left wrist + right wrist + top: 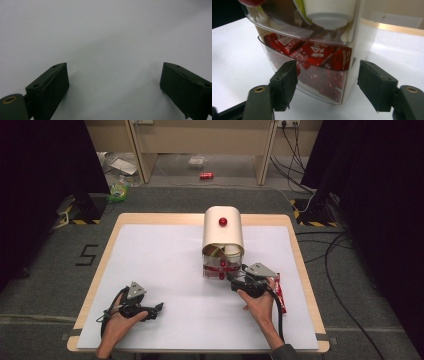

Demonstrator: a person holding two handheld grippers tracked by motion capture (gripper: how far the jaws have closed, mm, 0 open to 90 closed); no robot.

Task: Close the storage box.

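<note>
A cream, round-topped container (223,237) with a red knob (223,222) stands at the table's middle. Its front holds two clear trays. The lower tray (317,80) is packed with red sachets (312,53), and the upper one holds a white cup (329,12). My right gripper (236,279) (327,82) is open at the container's front right, with a jaw on either side of the lower tray's corner and not pressing on it. My left gripper (159,309) (113,82) rests open on the white mat near the front left, nothing between its jaws.
A red packet (281,295) lies on the white mat (175,265) just right of my right hand. Wooden table edges frame the mat. On the floor beyond are a red can (206,175), litter, cables and dark curtains at both sides.
</note>
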